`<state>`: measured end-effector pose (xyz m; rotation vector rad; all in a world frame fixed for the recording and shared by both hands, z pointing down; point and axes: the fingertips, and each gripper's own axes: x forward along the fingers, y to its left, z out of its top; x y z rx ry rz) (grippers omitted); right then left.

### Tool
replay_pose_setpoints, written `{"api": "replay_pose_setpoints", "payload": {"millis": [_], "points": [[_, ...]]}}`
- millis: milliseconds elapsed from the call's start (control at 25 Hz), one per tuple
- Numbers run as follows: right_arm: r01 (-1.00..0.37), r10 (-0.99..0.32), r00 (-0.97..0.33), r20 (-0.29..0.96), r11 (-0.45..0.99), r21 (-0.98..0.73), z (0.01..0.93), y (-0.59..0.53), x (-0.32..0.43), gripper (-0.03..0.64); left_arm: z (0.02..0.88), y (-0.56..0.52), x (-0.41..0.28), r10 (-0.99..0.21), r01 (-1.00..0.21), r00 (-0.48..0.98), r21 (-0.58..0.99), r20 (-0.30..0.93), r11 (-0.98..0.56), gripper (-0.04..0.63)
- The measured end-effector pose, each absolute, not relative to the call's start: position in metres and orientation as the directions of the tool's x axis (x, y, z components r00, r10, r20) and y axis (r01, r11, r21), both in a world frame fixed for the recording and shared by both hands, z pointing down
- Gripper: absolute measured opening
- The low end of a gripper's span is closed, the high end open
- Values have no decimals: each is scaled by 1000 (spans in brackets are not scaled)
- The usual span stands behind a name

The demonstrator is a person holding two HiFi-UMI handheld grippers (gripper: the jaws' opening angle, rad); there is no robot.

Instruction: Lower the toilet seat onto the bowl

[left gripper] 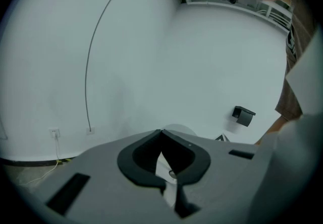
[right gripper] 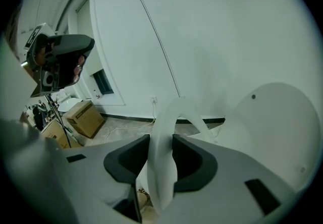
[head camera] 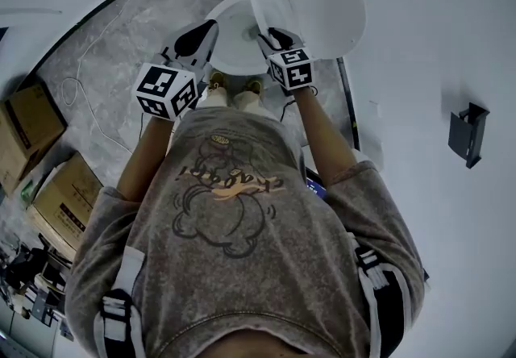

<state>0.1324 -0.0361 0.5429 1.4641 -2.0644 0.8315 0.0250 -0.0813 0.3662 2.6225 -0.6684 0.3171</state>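
The white toilet bowl [head camera: 230,34] lies below me in the head view, its lid [head camera: 322,10] raised against the wall. The toilet seat [head camera: 260,6] is tilted up from the bowl. My right gripper [head camera: 270,38] holds the seat's rim. In the right gripper view the white seat ring [right gripper: 164,167] fills the gap between the dark pads of the right gripper [right gripper: 161,140], with the lid [right gripper: 272,117] behind. My left gripper [head camera: 201,38] hovers at the bowl's left side. Its jaws meet at the tips in the left gripper view [left gripper: 161,132], with nothing between them.
Two cardboard boxes [head camera: 32,118] [head camera: 68,195] stand on the marble floor at the left, with a thin cable [head camera: 89,66] lying beside them. A dark paper holder [head camera: 468,132] is fixed on the white wall at the right. The person's shoes [head camera: 234,90] are in front of the bowl.
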Motion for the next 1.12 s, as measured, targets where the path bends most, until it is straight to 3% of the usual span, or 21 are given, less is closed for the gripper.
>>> {"api": "replay_pose_setpoints", "payload": {"millis": [520, 1120], "points": [[-897, -548, -443, 710, 287, -338, 600, -37, 63, 193, 417, -76, -30, -467, -596, 797, 374, 383, -711, 9], [-866, -404, -476, 781, 370, -336, 698, -40, -17, 221, 501, -82, -83, -487, -662, 745, 416, 455, -624, 9]]}}
